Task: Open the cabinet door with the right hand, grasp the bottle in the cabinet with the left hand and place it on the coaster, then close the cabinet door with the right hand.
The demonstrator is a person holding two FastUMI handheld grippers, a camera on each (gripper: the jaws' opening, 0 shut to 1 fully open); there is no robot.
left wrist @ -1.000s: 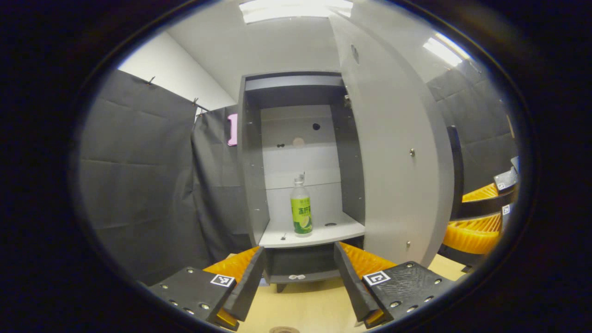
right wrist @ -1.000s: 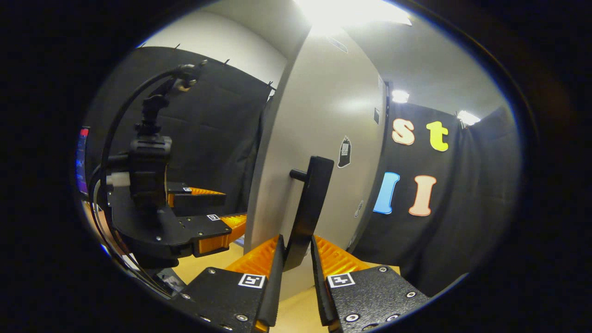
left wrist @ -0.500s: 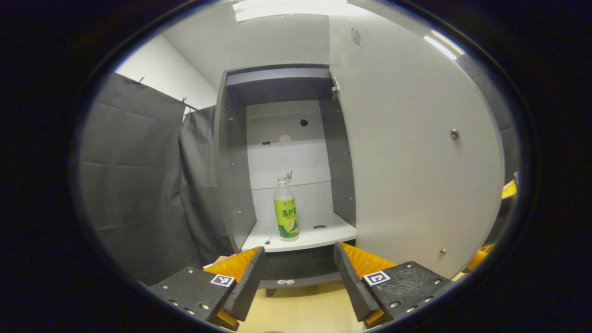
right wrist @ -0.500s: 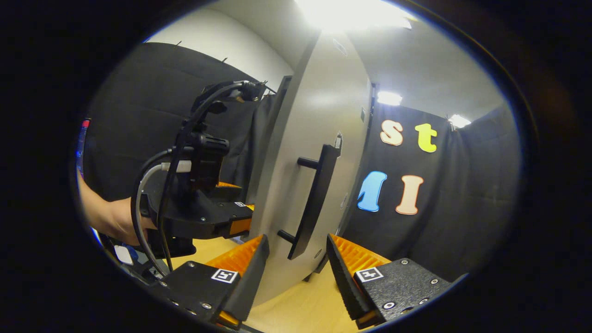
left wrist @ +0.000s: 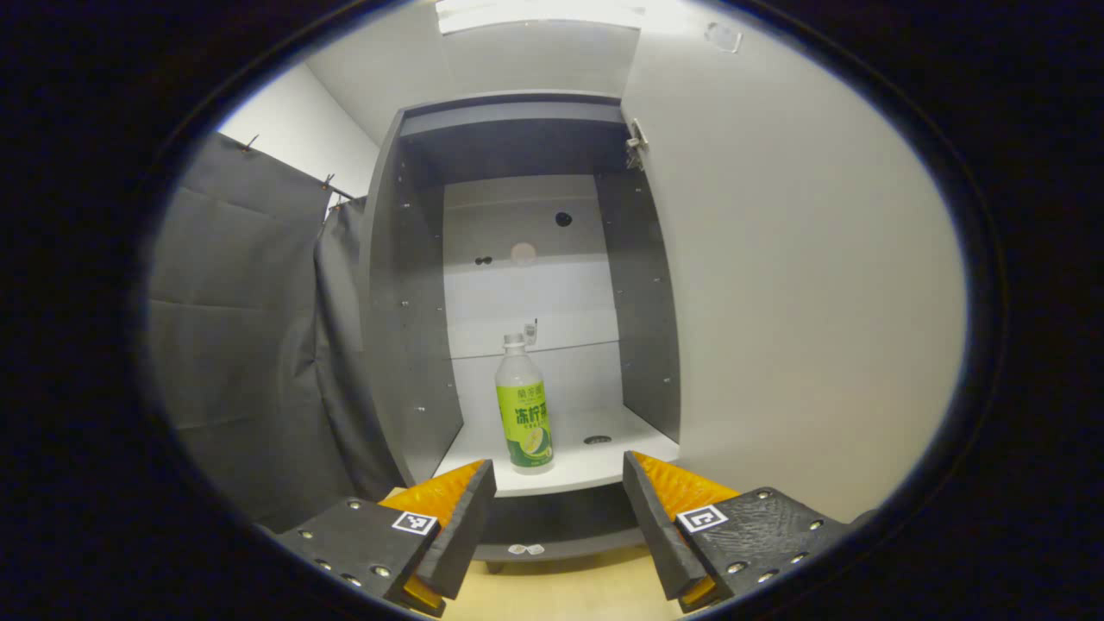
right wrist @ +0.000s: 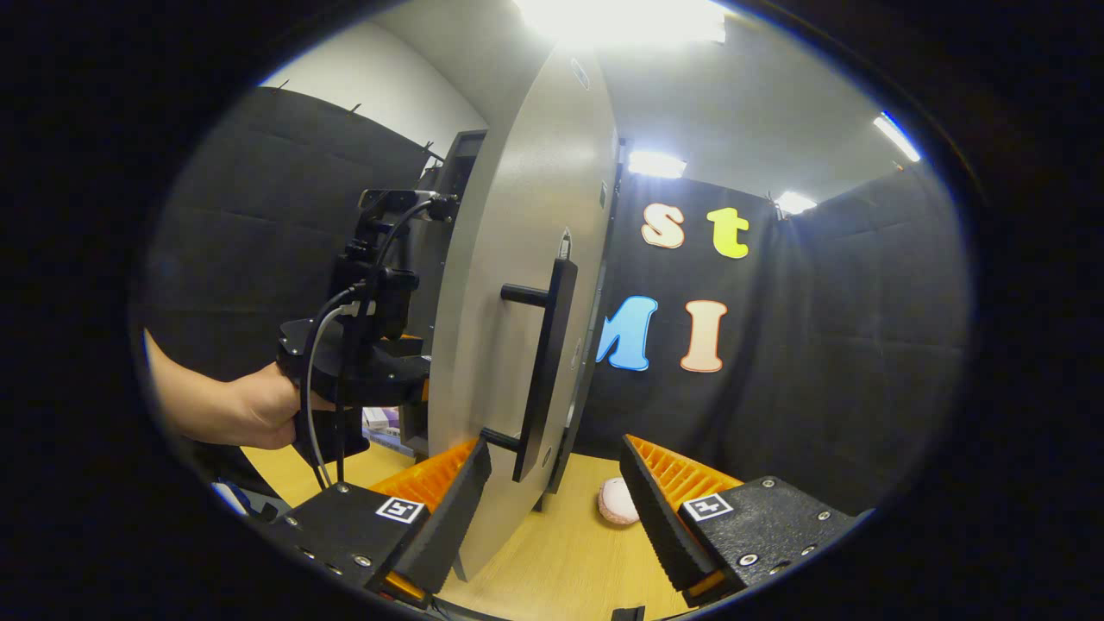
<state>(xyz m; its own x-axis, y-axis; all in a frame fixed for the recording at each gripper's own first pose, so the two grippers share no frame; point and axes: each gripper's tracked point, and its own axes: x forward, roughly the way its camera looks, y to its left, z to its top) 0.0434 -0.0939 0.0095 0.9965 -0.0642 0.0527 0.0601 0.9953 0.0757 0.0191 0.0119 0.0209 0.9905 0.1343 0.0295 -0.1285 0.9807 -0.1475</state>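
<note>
**Left gripper view: bottle upright on the shelf, door open**

Left gripper view, from the left: the cabinet (left wrist: 405, 345) stands open with the bottle (left wrist: 523, 405) on its shelf (left wrist: 595, 457), toward the left front; the door (left wrist: 776, 302) is swung out at the right. The bottle stands upright, long axis vertical, cap up. It looks like thin plastic, likely light, smooth and slightly yielding, so a hold across the labelled body seems safest. The left hand-held gripper (left wrist: 559, 517) has its fingers spread, short of the shelf edge, holding nothing.

Right gripper view: a hand (right wrist: 250, 405) holds the left hand-held gripper; beside it is the door with its handle (right wrist: 543, 371). The right hand-held gripper (right wrist: 552, 509) is spread, gripping nothing. A round pale coaster (right wrist: 617, 500) lies on the desk (right wrist: 561, 569).
</note>
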